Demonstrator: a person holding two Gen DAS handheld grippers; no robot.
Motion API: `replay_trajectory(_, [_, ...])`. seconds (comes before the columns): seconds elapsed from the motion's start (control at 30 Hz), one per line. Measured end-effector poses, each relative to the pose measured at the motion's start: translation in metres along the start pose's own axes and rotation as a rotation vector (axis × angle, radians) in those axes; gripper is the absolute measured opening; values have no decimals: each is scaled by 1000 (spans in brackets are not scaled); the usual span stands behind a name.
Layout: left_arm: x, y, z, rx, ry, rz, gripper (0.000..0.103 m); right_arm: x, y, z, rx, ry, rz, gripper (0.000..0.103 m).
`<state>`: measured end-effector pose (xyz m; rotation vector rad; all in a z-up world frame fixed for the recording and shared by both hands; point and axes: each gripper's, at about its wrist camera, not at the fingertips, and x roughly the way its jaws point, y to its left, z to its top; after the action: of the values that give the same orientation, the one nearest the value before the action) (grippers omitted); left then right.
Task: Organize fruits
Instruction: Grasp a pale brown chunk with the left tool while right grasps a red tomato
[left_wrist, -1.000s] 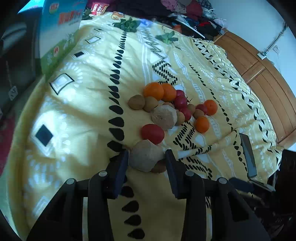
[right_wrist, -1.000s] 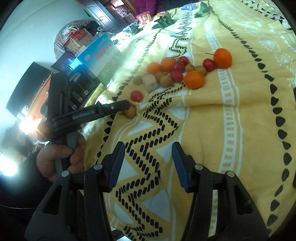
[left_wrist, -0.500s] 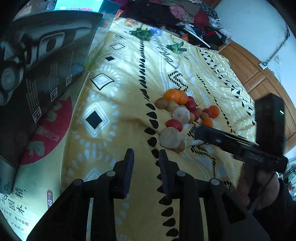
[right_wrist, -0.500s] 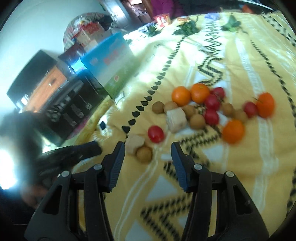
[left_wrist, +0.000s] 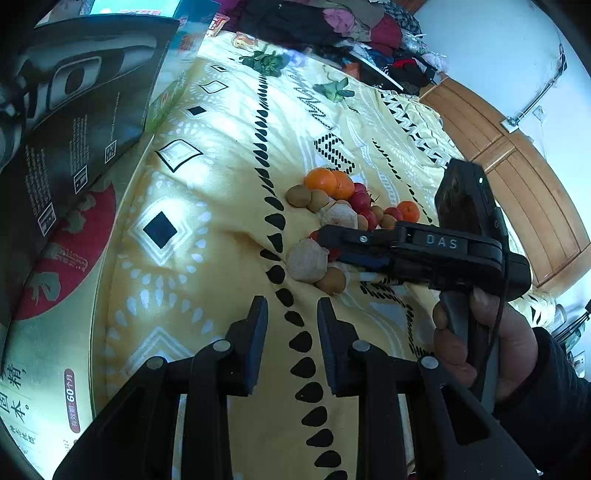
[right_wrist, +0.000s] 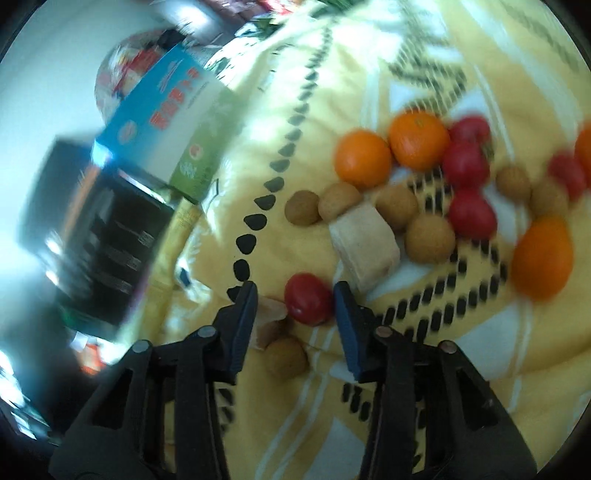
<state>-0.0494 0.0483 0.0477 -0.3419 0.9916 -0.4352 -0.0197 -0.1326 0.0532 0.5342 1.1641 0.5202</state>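
Observation:
A cluster of fruit lies on the yellow patterned bedspread (left_wrist: 229, 192): oranges (right_wrist: 364, 158), red tomatoes (right_wrist: 472, 218), small brown round fruits (right_wrist: 430, 240) and pale peeled chunks (right_wrist: 365, 245). My right gripper (right_wrist: 293, 299) is open, its jaws on either side of a red tomato (right_wrist: 308, 299). In the left wrist view it (left_wrist: 325, 245) reaches in from the right over a pale chunk (left_wrist: 306, 260) and a brown fruit (left_wrist: 331, 281). My left gripper (left_wrist: 290, 315) is open and empty, short of the fruit.
A black printed box (left_wrist: 74, 122) and a blue-green box (right_wrist: 170, 125) stand along the bed's left side. Clothes are piled at the far end (left_wrist: 332, 26). A wooden cabinet (left_wrist: 517, 162) lines the right.
My right gripper has moved forward to the near tomato, which now sits between its jaws. My left gripper has pulled back from the pale chunk and narrowed.

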Motion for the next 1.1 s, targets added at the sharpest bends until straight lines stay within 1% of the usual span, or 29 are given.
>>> replay_trajectory(0.07, [1, 1, -1, -4, 5, -1, 27, -1, -11, -2, 77, 15, 72, 36])
replay_trajectory(0.13, [1, 2, -3, -8, 7, 2, 27, -4, -20, -3, 142, 16, 135, 29])
replay_trajectory(0.2, [2, 3, -2, -10, 6, 5, 27, -6, -25, -3, 180, 5, 182, 25])
replay_trajectory(0.23, [3, 3, -2, -14, 7, 4, 27, -9, -25, -3, 173, -7, 181, 23])
replay_trajectory(0.3, [6, 3, 0, -20, 4, 2, 27, -10, -22, -2, 147, -17, 149, 23])
replay_trajectory(0.4, [13, 1, 5, -21, 2, 0, 27, -12, -14, -1, 67, -38, 49, 25])
replay_trajectory(0.53, [22, -2, 9, -10, 8, 4, 27, -7, -18, 4, 67, -15, 80, 36])
replay_trajectory(0.63, [24, -4, 8, -9, 12, 4, 27, -1, -15, 8, 64, 4, 71, 38])
replay_trajectory(0.67, [24, -4, 8, -8, 15, 5, 27, 1, -13, 8, 49, 9, 56, 38])
replay_trajectory(0.73, [26, -4, 6, -6, 23, 8, 27, 3, -7, 8, 14, 11, 18, 37])
replay_trajectory(0.8, [29, -4, 6, -4, 27, 10, 27, 3, -5, 7, 2, 8, 4, 36])
replay_trajectory(0.87, [31, -4, 7, -14, 26, 3, 27, 2, -5, 6, -4, 10, -3, 29])
replay_trajectory(0.9, [32, -5, 8, -18, 24, -1, 27, 0, -5, 6, -2, 9, 6, 27])
replay_trajectory(0.93, [33, -6, 8, -18, 22, -4, 27, -4, -5, 5, 0, 0, 15, 27])
replay_trajectory(1.0, [37, -8, 11, -22, 23, -12, 27, -16, -4, 4, -5, -34, 32, 27])
replay_trajectory(1.1, [46, -9, 18, -60, 26, -36, 27, -37, -3, 1, -5, -84, 56, 27])
